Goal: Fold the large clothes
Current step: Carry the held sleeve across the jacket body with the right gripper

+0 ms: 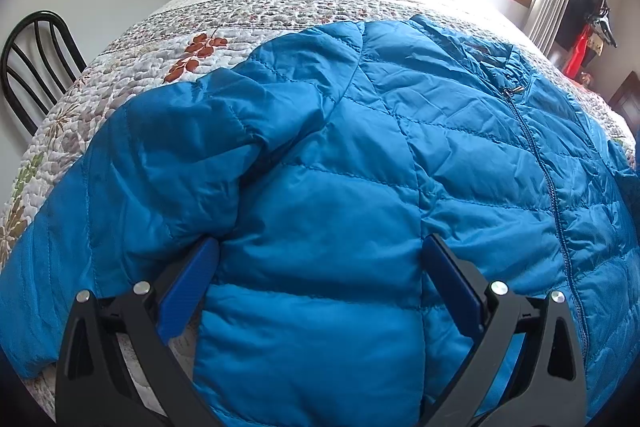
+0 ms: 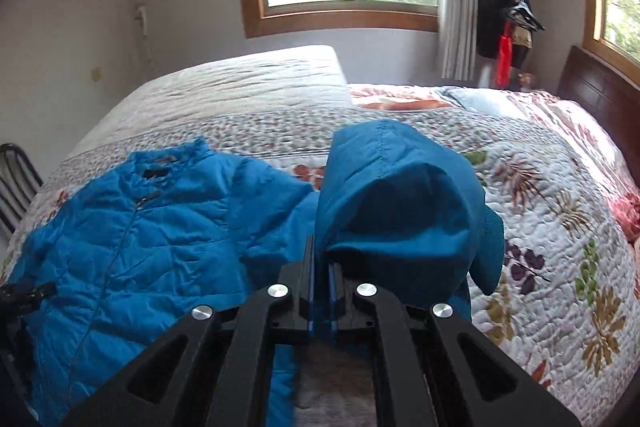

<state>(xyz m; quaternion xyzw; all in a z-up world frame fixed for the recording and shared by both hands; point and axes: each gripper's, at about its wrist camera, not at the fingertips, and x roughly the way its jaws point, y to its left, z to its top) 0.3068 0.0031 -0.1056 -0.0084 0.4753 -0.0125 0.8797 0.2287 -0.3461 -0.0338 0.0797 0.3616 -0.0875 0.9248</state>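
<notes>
While the blue quilted jacket lies spread on the floral bedspread, your left gripper hovers at its hem, jaws spread wide over the fabric; your right gripper, jaws pressed together, pinches the lifted sleeve.

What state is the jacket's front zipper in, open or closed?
Closed for most of its length: the zipper joins both jacket panels up to the pull near the collar, which gapes slightly above it.
</notes>
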